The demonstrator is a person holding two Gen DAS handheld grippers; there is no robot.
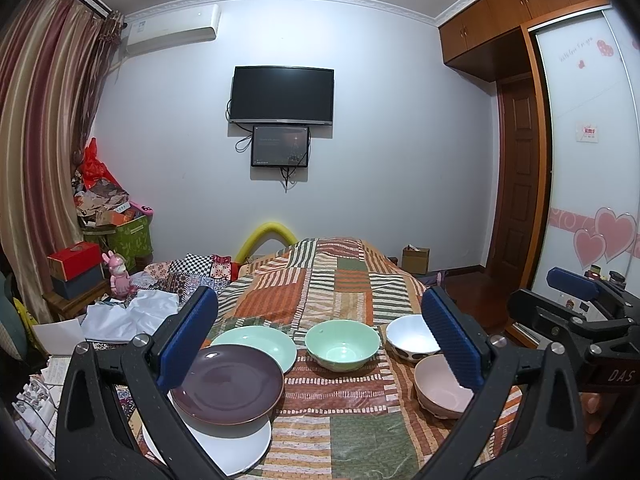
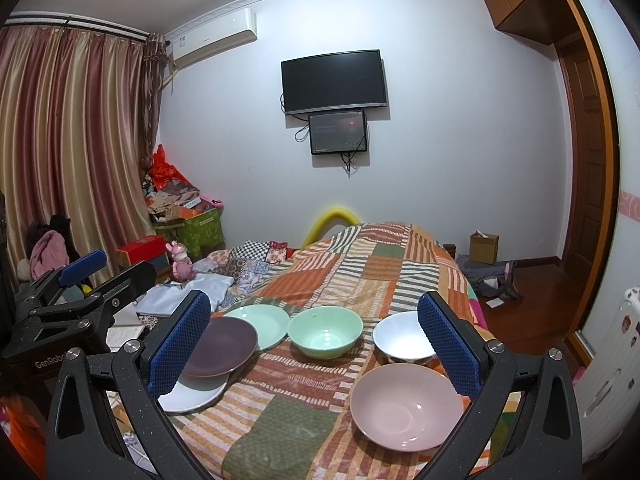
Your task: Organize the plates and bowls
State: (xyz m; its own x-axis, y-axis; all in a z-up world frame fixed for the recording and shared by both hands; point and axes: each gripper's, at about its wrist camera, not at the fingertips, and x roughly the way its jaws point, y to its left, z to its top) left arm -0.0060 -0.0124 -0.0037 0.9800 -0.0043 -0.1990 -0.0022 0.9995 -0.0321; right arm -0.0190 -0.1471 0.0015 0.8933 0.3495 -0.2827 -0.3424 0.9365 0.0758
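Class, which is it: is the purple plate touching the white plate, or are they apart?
Touching. The right wrist view shows the purple plate lying on the white plate, overlapping its far edge with no gap between them.

Both the left hand-held gripper (image 1: pixel 320 344) and right hand-held gripper (image 2: pixel 314 346) hover side by side, jaws spread wide, empty.

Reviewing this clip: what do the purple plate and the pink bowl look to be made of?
Purple plate: looks like glazed ceramic, going by its glossy dark surface with soft reflections. Pink bowl: probably glazed ceramic or opaque glass, smooth with small bright highlights inside. Neither can be settled by look alone.
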